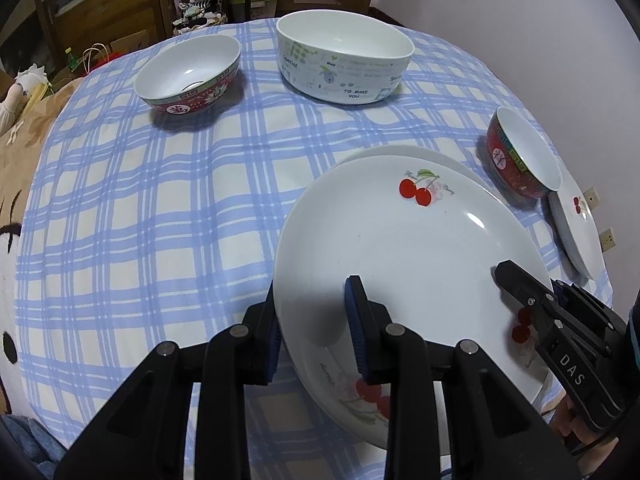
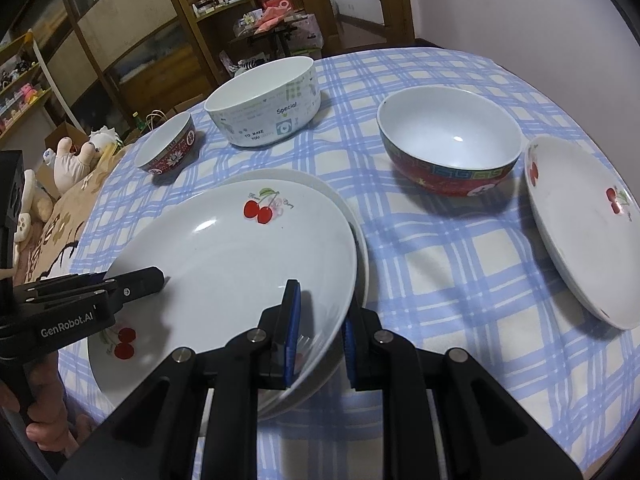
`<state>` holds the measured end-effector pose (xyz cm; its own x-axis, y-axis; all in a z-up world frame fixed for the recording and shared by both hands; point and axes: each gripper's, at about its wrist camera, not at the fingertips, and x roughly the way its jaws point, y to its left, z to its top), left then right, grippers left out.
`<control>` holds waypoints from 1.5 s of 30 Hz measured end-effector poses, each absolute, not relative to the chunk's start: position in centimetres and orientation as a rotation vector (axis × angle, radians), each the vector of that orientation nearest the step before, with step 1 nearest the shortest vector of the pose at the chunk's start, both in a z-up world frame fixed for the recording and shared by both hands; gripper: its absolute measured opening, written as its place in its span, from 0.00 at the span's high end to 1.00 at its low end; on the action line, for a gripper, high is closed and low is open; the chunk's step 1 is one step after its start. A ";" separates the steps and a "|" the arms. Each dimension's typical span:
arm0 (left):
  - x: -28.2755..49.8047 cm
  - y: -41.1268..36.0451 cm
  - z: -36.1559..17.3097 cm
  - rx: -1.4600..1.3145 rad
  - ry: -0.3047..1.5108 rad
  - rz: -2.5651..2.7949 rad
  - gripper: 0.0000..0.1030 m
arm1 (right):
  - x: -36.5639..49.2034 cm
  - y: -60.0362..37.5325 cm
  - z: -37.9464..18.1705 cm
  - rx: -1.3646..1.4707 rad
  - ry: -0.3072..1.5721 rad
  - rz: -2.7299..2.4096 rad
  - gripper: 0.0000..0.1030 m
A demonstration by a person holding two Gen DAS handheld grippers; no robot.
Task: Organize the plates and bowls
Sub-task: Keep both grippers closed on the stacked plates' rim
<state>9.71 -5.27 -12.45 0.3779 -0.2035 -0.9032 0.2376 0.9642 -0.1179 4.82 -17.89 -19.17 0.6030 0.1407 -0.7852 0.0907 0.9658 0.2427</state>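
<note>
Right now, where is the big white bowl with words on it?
In both views the big white bowl stands at the table's far side, between the two red bowls.

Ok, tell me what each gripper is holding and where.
Both hold the top cherry plate by its rim: left gripper at the near-left edge, right gripper at the near-right edge.
</note>
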 end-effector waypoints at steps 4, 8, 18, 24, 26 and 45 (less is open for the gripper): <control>10.1 -5.0 -13.1 0.001 1.185 -0.286 0.72 | 5.0 -17.7 -19.3 0.255 0.931 0.022 0.80; 10.3 -4.9 -13.5 -0.002 1.208 -0.285 0.72 | 5.2 -17.6 -19.5 0.259 0.944 0.027 0.80; 10.1 -5.2 -13.6 0.040 1.203 -0.275 0.71 | 5.5 -17.6 -19.7 0.258 0.945 0.024 0.80; 10.1 -5.3 -13.7 0.057 1.195 -0.268 0.71 | 5.4 -17.6 -19.7 0.254 0.944 0.023 0.80; 10.1 -5.4 -13.7 0.071 1.187 -0.265 0.71 | 5.5 -17.5 -19.7 0.248 0.943 0.024 0.78; 10.1 -5.0 -13.7 0.066 1.209 -0.280 0.71 | 5.2 -17.2 -19.6 0.225 0.936 0.016 0.78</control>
<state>10.13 -4.98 -13.70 0.3244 -0.1786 -0.9289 0.2485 0.9636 -0.0985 5.23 -17.22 -19.65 0.5945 0.1112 -0.7964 0.0839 0.9764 0.1990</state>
